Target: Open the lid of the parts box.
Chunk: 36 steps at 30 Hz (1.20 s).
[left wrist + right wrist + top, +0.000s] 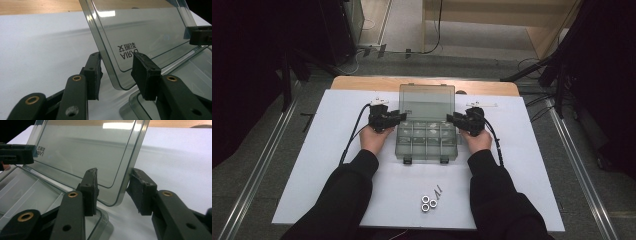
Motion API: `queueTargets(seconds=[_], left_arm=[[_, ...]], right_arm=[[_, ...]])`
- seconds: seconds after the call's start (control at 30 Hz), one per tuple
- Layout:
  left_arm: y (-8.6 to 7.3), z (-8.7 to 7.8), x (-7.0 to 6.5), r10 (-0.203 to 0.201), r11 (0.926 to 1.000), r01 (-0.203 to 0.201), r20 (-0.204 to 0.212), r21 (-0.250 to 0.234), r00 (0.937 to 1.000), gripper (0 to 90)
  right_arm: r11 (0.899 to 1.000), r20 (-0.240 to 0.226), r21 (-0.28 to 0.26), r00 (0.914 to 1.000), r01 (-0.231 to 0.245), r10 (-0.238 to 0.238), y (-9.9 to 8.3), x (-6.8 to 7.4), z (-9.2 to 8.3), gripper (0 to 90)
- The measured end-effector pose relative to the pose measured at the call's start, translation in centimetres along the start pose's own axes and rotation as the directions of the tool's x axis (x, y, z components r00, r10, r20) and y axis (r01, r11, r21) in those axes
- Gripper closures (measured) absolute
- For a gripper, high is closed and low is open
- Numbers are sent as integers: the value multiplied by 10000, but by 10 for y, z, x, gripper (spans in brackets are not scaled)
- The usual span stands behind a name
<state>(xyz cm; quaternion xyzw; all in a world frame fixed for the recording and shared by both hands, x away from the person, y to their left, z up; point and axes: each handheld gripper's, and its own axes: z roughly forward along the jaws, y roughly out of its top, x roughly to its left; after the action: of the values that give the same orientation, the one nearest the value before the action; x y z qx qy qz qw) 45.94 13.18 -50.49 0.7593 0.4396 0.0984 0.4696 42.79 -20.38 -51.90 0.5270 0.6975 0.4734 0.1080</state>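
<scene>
Both grippers' fingers (93, 72) stand apart, each straddling a lid (427, 101) corner unclamped.

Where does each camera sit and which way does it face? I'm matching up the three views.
High view: above the person's side, looking forward and down on the white table; forearms, hands, both grippers show.
Left gripper view: on the left gripper, looking along its jaws, which straddle the lid edge.
Right gripper view: on the right gripper, jaws straddling the lid's opposite edge.
Shared: both gripper views show the open clear box's lid and the other gripper.
</scene>
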Motion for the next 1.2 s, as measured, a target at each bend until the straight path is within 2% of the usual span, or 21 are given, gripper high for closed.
queueTargets(seconds=[0.07,0.47,0.67,0.77,0.8,0.87,0.93,1.2], left_arm=[[0,1,0,-147,9999,147,32,3,9999,588],[-1,2,1,-294,9996,294,59,-18,9995,559],[0,0,3,-255,9997,255,65,65,9997,479],[1,-2,5,-379,9992,379,26,140,9993,462],[1,-2,5,-445,9989,444,54,135,9990,428],[1,-4,7,-561,9982,557,170,198,9983,426],[2,-6,6,-440,9988,437,111,221,9990,425],[6,-15,4,-286,9990,269,490,358,9984,387]], right_arm=[[10000,6,12,10000,-62,62,0,0,0,596],[9999,68,45,9999,-115,115,0,0,0,576],[9999,85,40,9999,-119,119,1,0,-2,543],[9999,25,35,9999,-99,99,3,2,-4,515],[10000,54,56,10000,-24,24,3,3,-3,505],[9998,60,161,9999,85,-86,3,5,-4,480],[9998,4,206,10000,6,-6,3,5,-4,455],[9991,-162,391,9997,-164,170,5,4,-11,396]])
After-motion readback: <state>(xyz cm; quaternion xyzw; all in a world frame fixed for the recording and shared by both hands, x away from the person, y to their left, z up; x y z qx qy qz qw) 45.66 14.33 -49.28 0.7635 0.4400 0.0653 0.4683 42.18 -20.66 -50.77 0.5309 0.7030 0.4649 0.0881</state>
